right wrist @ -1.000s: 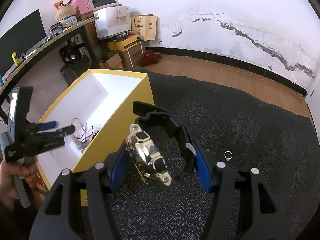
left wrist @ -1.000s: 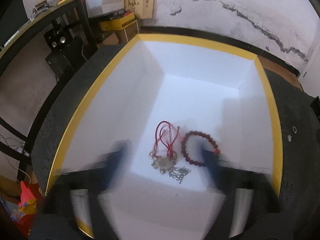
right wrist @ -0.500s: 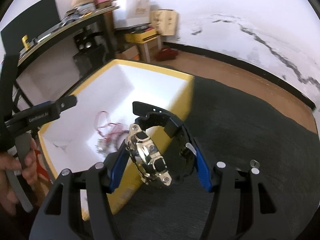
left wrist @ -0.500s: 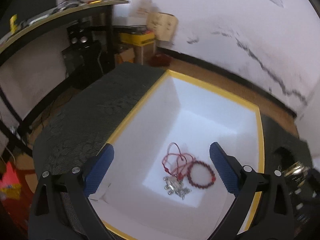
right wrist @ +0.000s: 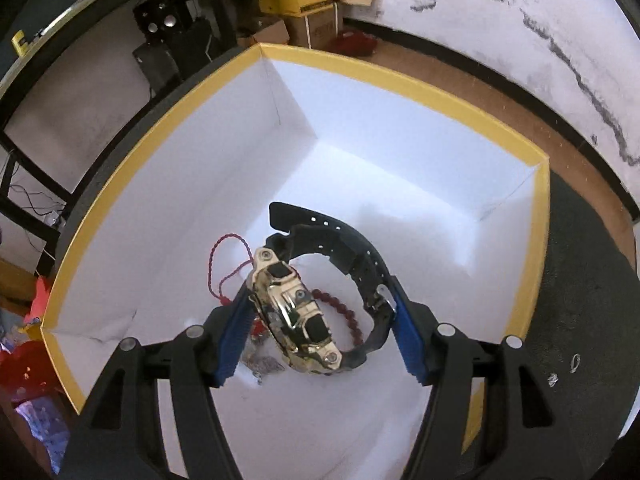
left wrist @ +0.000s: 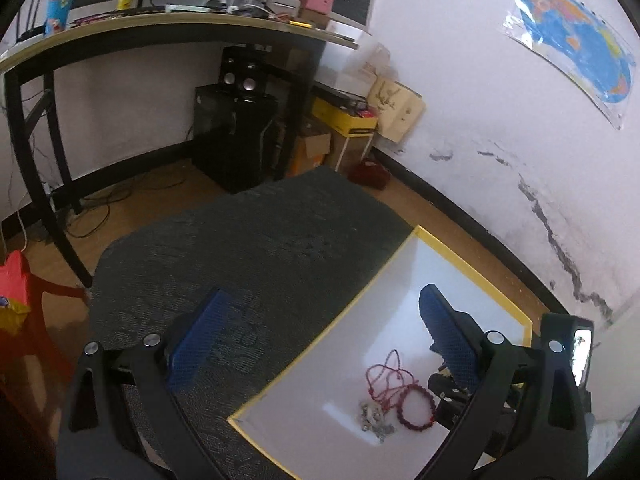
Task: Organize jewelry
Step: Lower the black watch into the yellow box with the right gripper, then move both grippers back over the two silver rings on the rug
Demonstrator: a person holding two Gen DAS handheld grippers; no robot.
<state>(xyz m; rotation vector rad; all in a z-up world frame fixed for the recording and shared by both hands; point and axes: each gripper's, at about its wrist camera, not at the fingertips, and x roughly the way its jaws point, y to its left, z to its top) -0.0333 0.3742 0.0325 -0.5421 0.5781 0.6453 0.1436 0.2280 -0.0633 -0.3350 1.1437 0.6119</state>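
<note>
My right gripper [right wrist: 320, 330] is shut on a gold-cased watch with a black strap [right wrist: 296, 312] and holds it over the inside of the yellow-rimmed white box [right wrist: 400, 80]. In the box lie a red cord necklace [right wrist: 224, 264] with a silver pendant [right wrist: 262, 362] and a dark red bead bracelet [right wrist: 344, 312]. In the left wrist view my left gripper [left wrist: 320, 344] is open and empty above the dark table mat, left of the box [left wrist: 472, 264]. The necklace [left wrist: 386, 376], bracelet [left wrist: 416, 406] and part of the right gripper [left wrist: 452, 396] show there.
A small ring [right wrist: 575, 362] and another small piece [right wrist: 553, 379] lie on the dark patterned mat [right wrist: 580, 280] right of the box. A desk [left wrist: 160, 28], speakers and cardboard boxes stand beyond the table. A red stool [left wrist: 20, 300] is at the left.
My right gripper has carried the watch from above the mat to over the inside of the box. My left gripper has pulled up and away to the left of the box.
</note>
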